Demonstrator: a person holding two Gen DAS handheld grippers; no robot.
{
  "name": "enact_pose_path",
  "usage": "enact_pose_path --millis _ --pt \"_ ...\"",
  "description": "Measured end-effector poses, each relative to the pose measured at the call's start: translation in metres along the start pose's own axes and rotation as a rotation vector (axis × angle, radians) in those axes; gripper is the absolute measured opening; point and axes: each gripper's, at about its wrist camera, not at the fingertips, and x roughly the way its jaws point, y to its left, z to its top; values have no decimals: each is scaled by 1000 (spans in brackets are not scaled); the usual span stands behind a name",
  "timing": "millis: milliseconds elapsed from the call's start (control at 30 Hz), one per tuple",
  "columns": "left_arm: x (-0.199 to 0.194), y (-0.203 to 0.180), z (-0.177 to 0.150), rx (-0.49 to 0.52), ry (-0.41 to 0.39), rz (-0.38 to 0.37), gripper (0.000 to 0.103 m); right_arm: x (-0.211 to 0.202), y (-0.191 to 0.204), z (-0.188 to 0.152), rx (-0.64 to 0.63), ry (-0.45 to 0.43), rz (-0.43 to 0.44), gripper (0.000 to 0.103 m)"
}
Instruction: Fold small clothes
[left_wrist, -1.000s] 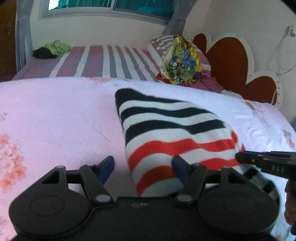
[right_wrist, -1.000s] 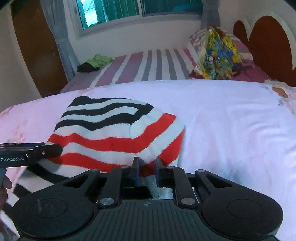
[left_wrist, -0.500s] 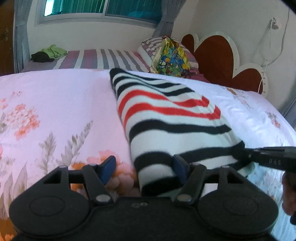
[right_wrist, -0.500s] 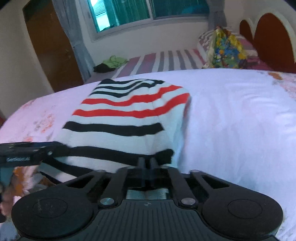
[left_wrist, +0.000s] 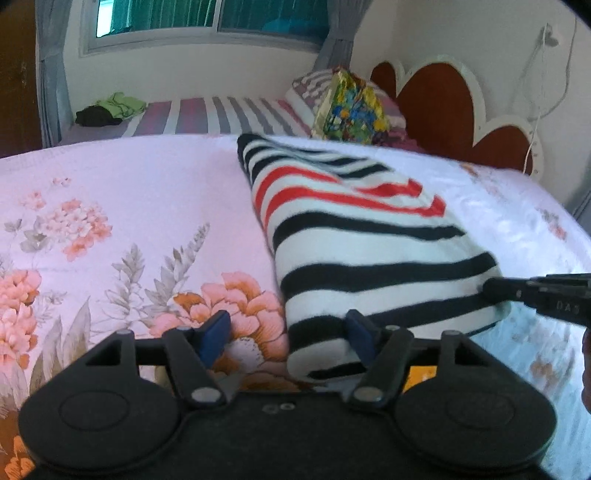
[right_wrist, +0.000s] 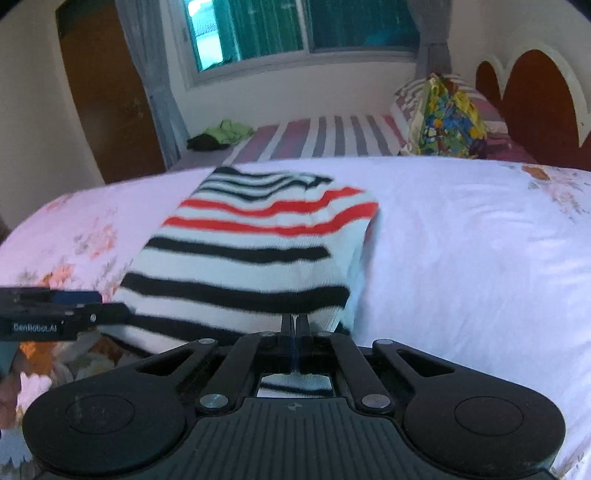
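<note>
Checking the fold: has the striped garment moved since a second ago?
Yes. The striped garment has been stretched toward the camera; its far edge stays near the bedsheet's far edge.

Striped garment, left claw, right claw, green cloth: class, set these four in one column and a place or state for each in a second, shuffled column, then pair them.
Things:
1. striped garment
2. left claw
3. right claw
4. green cloth

Place or state:
A. shut on the near edge of the knit
B. on the far striped bed
C. lying on the floral sheet
D. fingers apart

Pairs: 1-C, 2-D, 3-A, 4-B
</note>
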Motion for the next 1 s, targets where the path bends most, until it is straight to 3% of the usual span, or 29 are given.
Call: enact_pose_path --millis 100,333,400,467,500,533,767,1000 --pt "8 1 -1 -15 20 -7 69 19 -1 -6 13 30 -11 0" --pt "4 3 -2 -8 21 -8 71 16 -6 -2 57 45 0 0" --pt "-3 4 0 -14 11 -12 72 2 -9 1 114 -2 18 0" --pt "-11 6 2 -30 -10 -16 75 -13 -14 3 159 -53 48 30" --pt "-12 8 3 -46 -17 -19 76 -18 -16 3 175 -85 60 59" --pt "-12 11 5 -70 -17 -11 77 -21 -17 4 176 -102 64 62" --pt "-5 30 13 -207 -14 -61 78 -17 -33 9 252 -81 81 62" --pt "12 36 6 -274 1 -63 88 -16 -46 4 280 -67 88 62"
